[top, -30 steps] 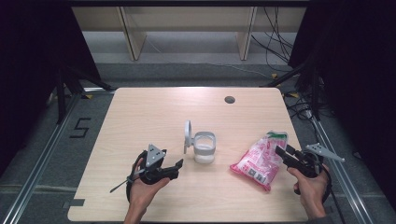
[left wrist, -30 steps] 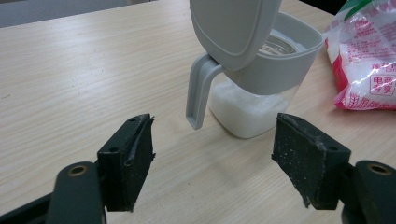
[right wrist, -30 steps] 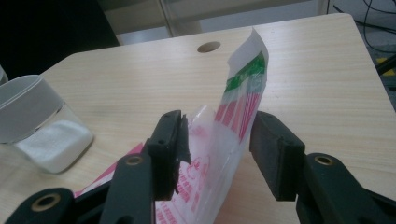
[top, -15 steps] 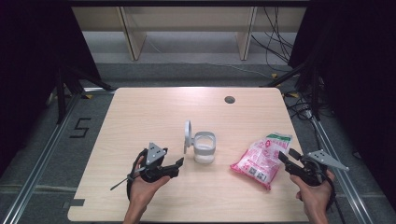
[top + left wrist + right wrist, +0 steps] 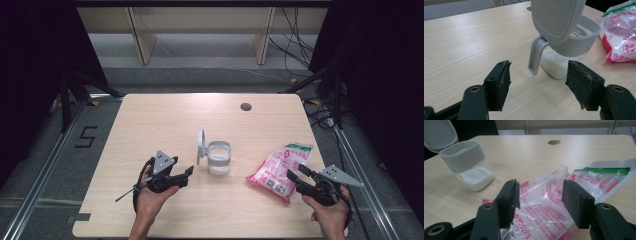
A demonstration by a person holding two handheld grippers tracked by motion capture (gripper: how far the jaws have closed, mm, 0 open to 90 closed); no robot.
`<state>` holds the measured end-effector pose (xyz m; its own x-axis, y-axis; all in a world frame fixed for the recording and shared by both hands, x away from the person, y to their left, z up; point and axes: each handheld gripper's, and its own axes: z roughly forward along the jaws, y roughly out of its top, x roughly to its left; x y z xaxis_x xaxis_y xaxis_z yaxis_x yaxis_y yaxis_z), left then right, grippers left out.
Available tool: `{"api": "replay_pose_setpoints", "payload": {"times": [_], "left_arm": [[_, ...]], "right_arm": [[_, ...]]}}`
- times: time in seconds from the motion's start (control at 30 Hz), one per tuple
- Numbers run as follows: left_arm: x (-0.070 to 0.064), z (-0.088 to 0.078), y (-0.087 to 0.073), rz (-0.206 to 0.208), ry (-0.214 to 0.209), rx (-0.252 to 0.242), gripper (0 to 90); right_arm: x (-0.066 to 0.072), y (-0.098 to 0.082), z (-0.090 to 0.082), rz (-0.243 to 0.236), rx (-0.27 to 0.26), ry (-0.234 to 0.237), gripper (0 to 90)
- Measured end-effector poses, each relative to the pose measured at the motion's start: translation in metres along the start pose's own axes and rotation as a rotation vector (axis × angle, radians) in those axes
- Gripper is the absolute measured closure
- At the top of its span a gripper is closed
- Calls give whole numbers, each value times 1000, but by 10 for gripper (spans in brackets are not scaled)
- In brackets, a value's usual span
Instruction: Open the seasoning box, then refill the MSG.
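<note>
A clear container (image 5: pixel 218 160) with a grey collar and white granules inside stands mid-table, its grey lid (image 5: pixel 200 145) hinged up on the left. My left gripper (image 5: pixel 189 172) lies just left of it, open. Its jaws have just been closing a little with nothing between them, and the lid's tab (image 5: pixel 535 58) hangs a short way beyond them. A pink and white printed bag (image 5: pixel 280 167) lies flat to the right. My right gripper (image 5: pixel 297 171) is at the bag's near right edge, open. Its jaws have just been opening, and the bag (image 5: pixel 549 200) lies loose below and beyond them.
The wooden table (image 5: pixel 165 120) has a round cable hole (image 5: pixel 245 106) at the back. Its front edge is close under both hands. Shelf legs (image 5: pixel 140 42) and cables stand on the floor behind, with dark curtains at both sides.
My right gripper has drawn back from the bag toward the table's front right, jaws spreading wider. The bag now lies flatter. The left gripper has stayed put, jaws slightly narrower.
</note>
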<state>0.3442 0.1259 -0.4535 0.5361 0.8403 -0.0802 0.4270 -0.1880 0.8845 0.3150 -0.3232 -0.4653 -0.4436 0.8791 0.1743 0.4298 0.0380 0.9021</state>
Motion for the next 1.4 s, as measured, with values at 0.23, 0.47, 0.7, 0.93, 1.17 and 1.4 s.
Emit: {"api": "replay_pose_setpoints", "payload": {"times": [0.23,0.47,0.7,0.93,1.17,1.4], "left_arm": [[2,1,0,38,-18,2,404],[0,-1,1,50,-32,-9,453],[-2,-5,2,83,-39,-30,549],[-6,-5,4,164,-44,-44,743],[-4,-2,7,166,-71,-51,861],[-2,2,8,185,-81,-47,892]], "right_arm": [[7,-2,4,-18,-3,31,456],[10,-3,5,-34,-1,38,452],[10,-3,6,-28,9,56,451],[11,-4,7,-42,-8,50,452],[14,-5,8,1,18,65,452],[15,-5,7,-21,24,67,452]]}}
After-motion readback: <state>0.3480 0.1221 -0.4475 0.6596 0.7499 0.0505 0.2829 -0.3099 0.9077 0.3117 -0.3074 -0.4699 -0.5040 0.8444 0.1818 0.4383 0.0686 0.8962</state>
